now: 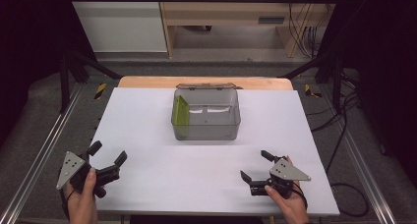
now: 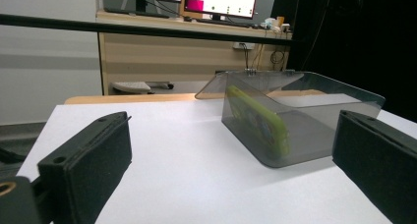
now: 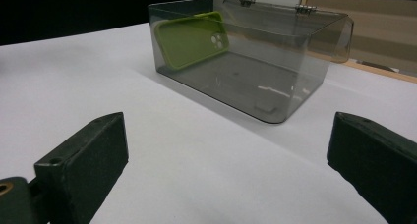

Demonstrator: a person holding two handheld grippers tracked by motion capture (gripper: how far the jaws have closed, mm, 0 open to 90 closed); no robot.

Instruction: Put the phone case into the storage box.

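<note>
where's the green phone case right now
The phone case stands on edge inside the clear box, leaning against its left wall in the high view, far from both open grippers.

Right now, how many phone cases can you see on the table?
1. A green phone case stands on edge inside the clear box, leaning against its left wall as the high view shows it. The box is see-through and nothing else shows in it.
</note>
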